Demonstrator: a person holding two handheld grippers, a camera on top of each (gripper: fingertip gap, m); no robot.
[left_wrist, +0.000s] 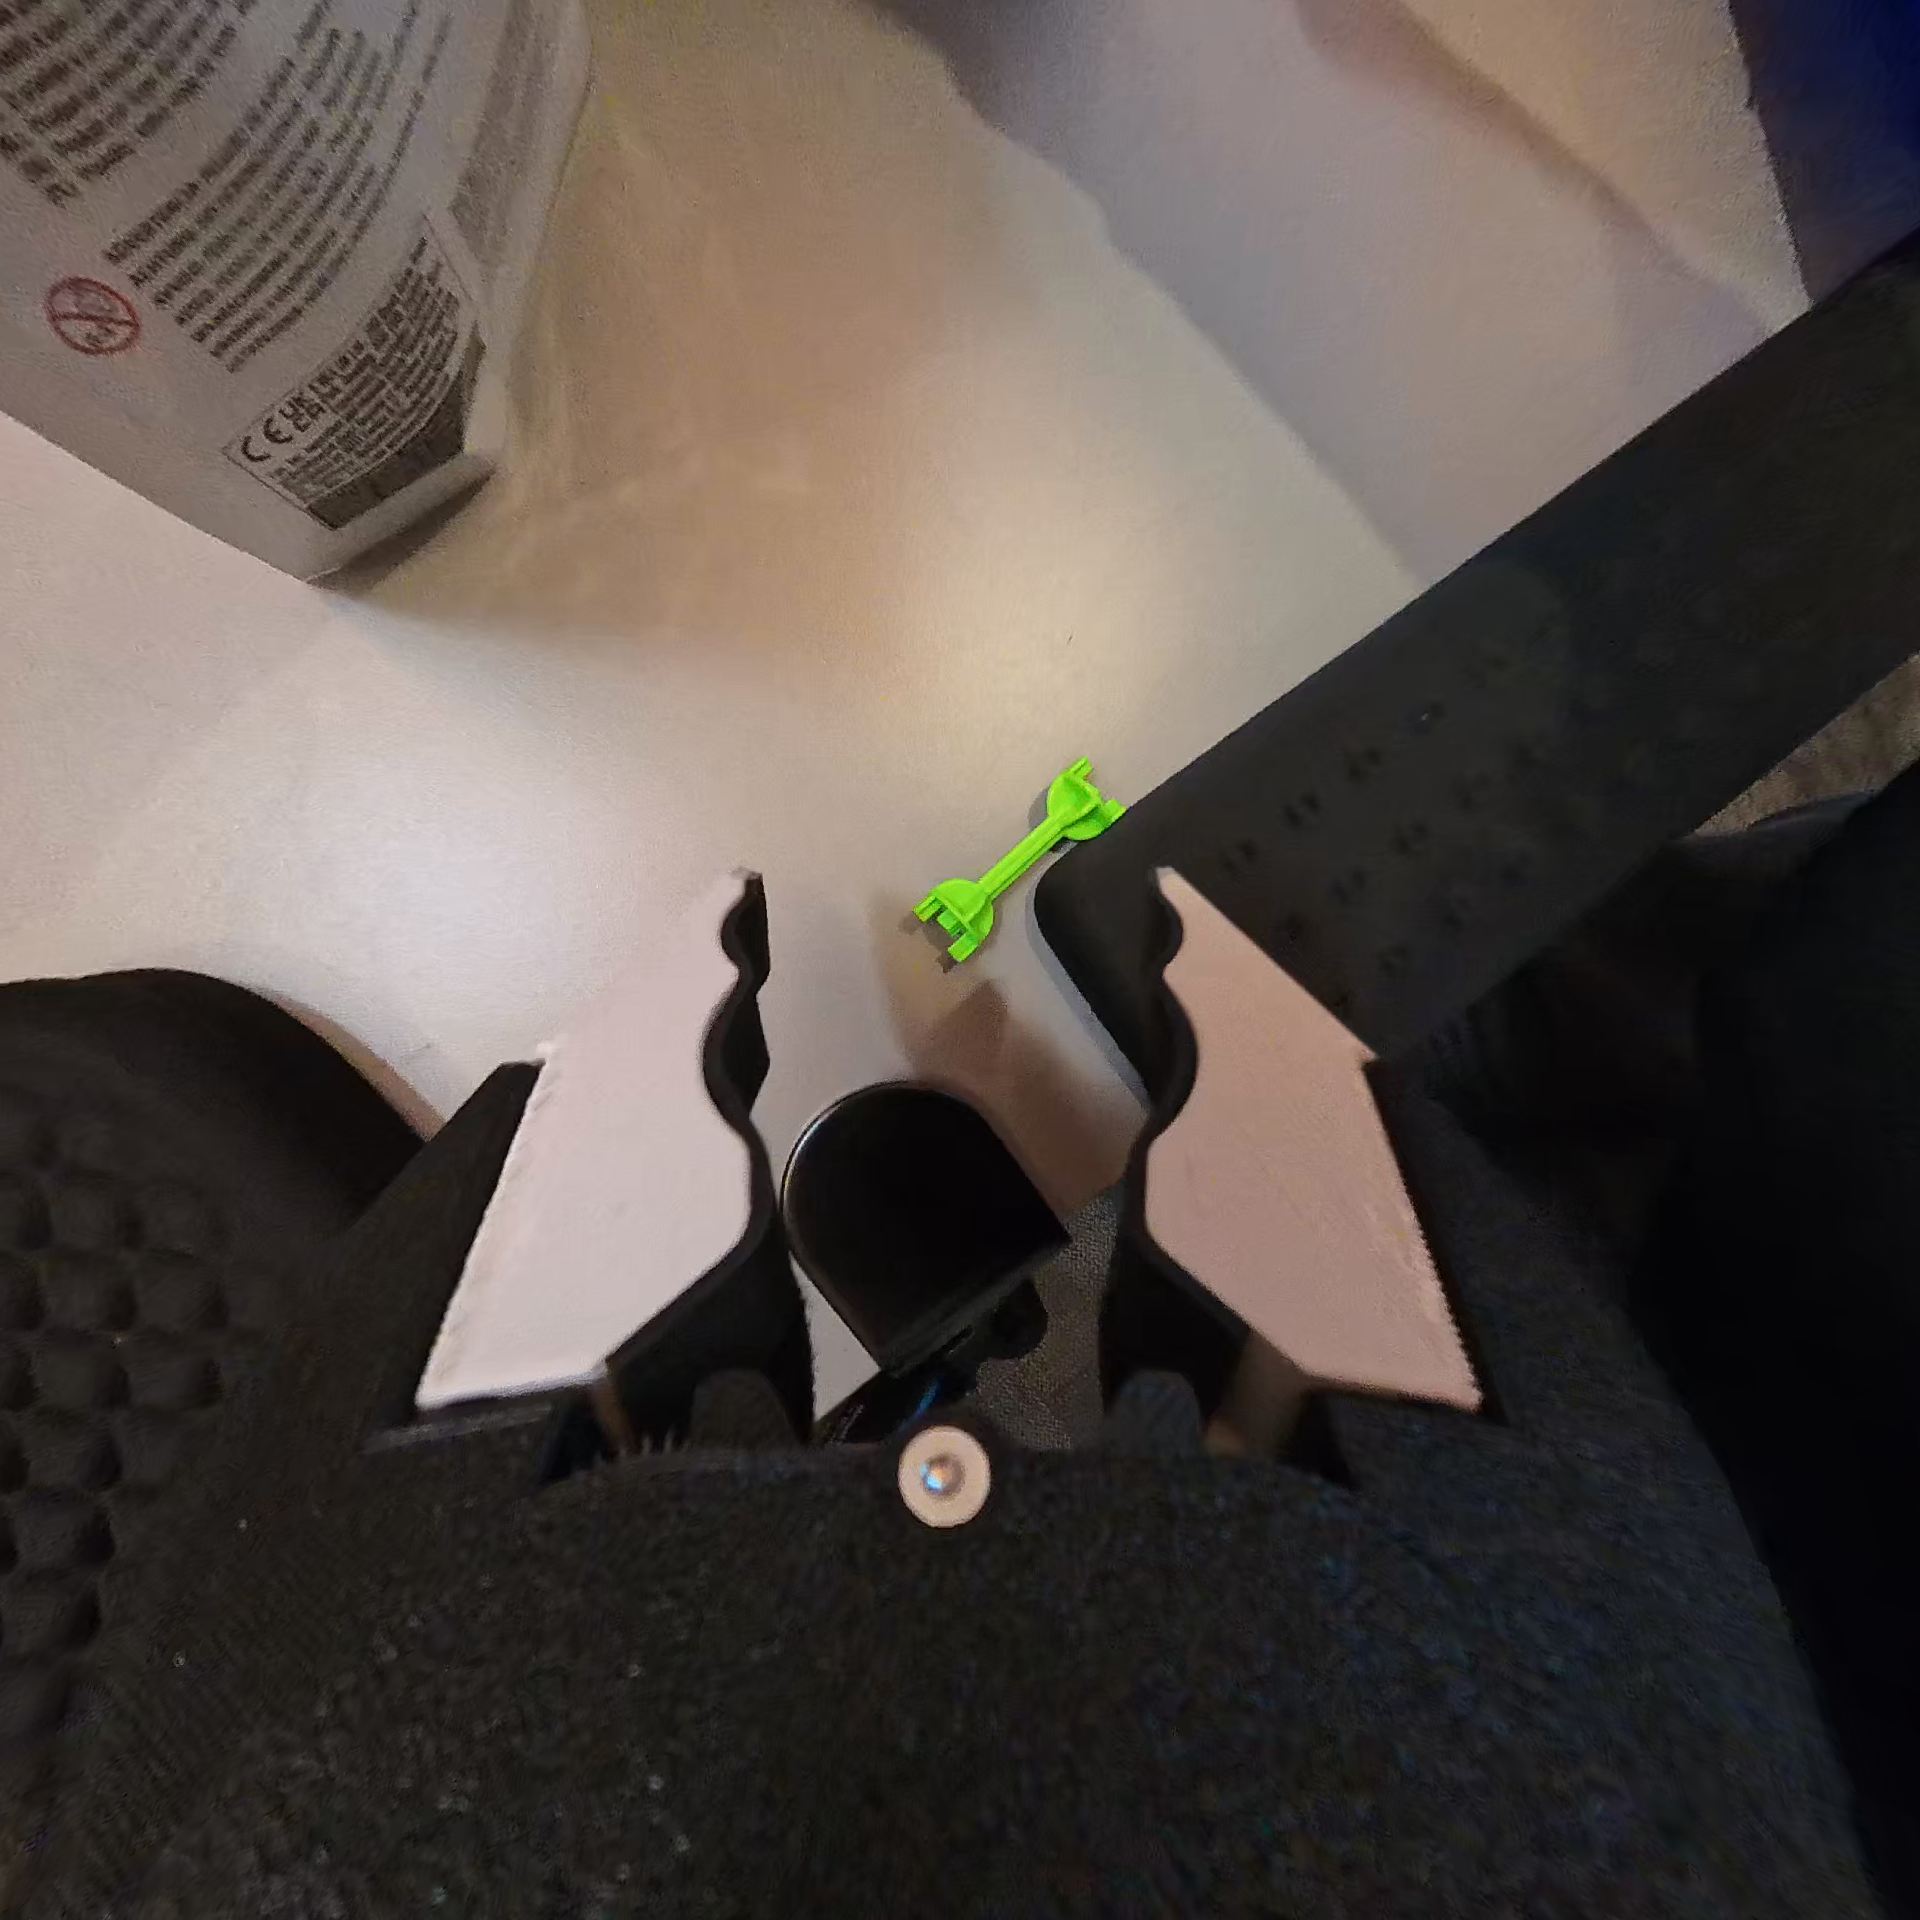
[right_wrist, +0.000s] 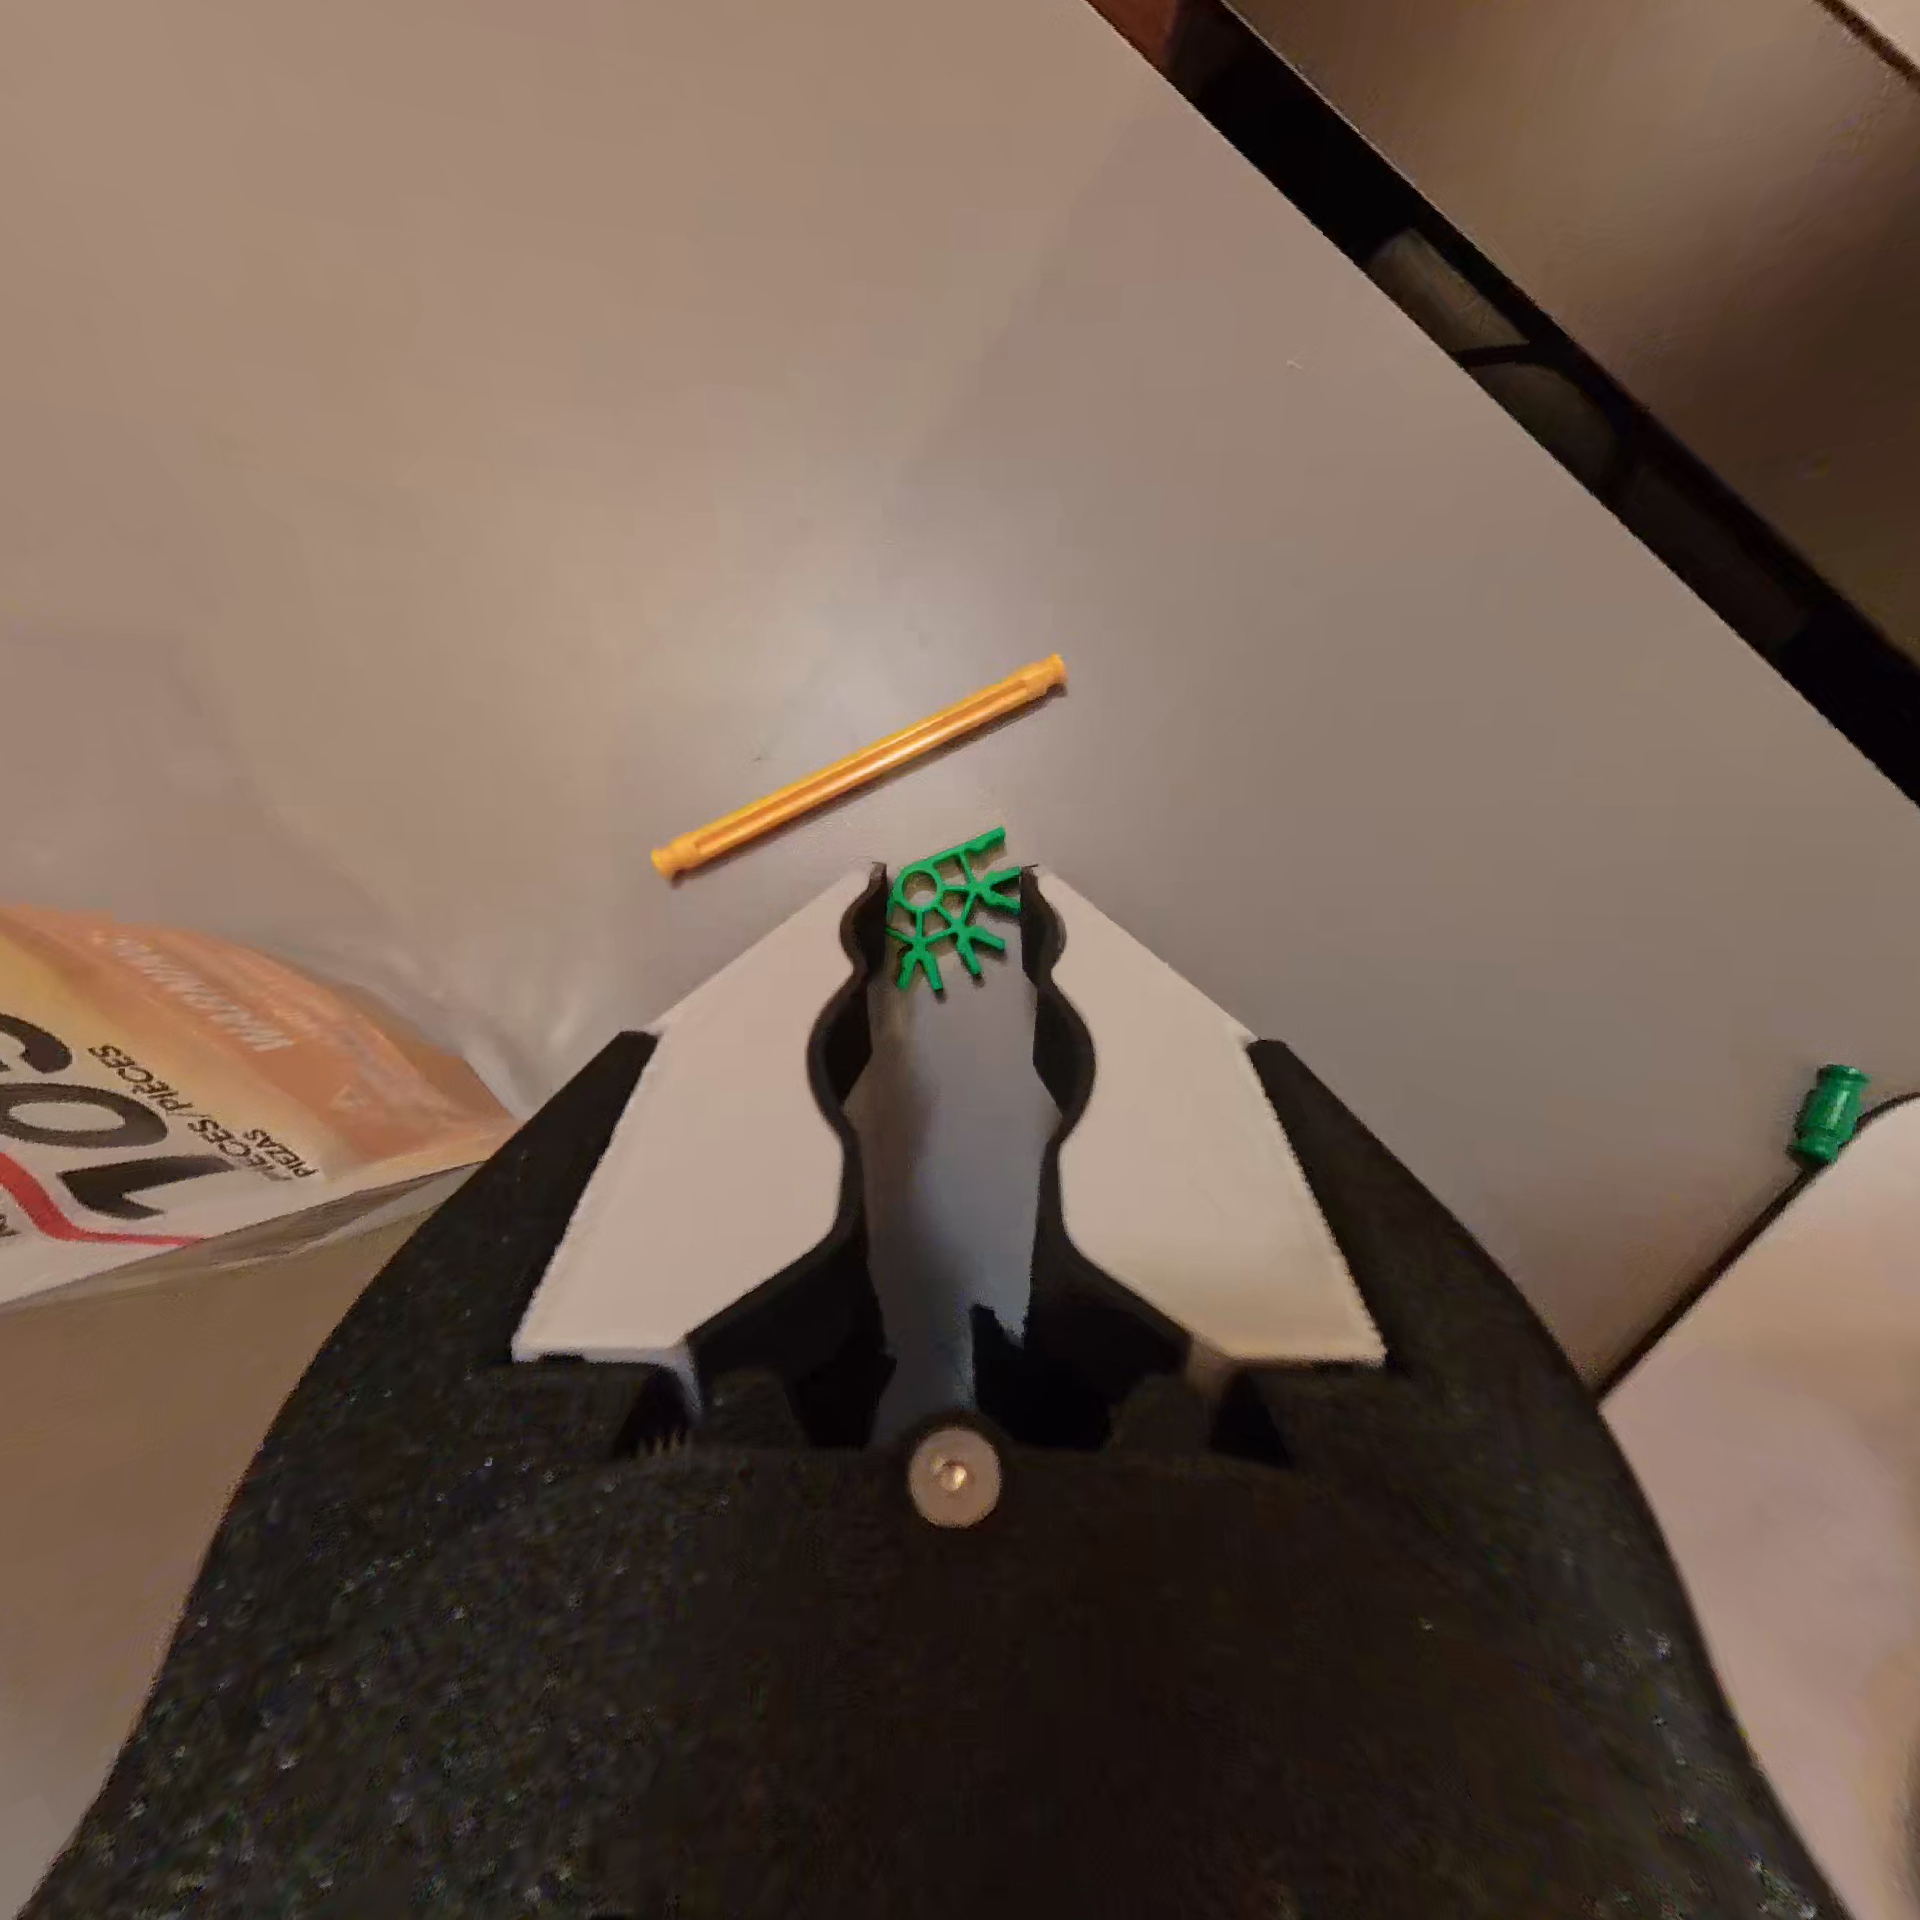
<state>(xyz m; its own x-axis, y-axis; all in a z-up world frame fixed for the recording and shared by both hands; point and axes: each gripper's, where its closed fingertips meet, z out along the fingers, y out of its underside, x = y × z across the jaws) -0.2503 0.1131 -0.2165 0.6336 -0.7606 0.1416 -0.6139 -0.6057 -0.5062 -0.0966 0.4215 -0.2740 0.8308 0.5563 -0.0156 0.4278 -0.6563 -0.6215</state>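
In the left wrist view my left gripper (left_wrist: 956, 883) is open and empty, low over a white table (left_wrist: 520, 790). A short bright green rod (left_wrist: 1013, 862) lies on the table just ahead of the gap, nearer the right fingertip (left_wrist: 1179, 904), next to a black padded armrest (left_wrist: 1507, 779). In the right wrist view my right gripper (right_wrist: 953, 875) is shut on a dark green flat connector (right_wrist: 945, 914), held at the very tips above the table (right_wrist: 520, 416). An orange rod (right_wrist: 857, 769) lies on the table just beyond the tips.
A white printed box (left_wrist: 239, 260) stands at the far left of the left view. A black rounded object (left_wrist: 904, 1205) sits under the left gripper. In the right view a printed box (right_wrist: 208, 1091) lies at left, a small dark green piece (right_wrist: 1829, 1112) at right, and the table edge (right_wrist: 1507, 343) runs diagonally. My right fingertips sit around 35 cm from my left ones.
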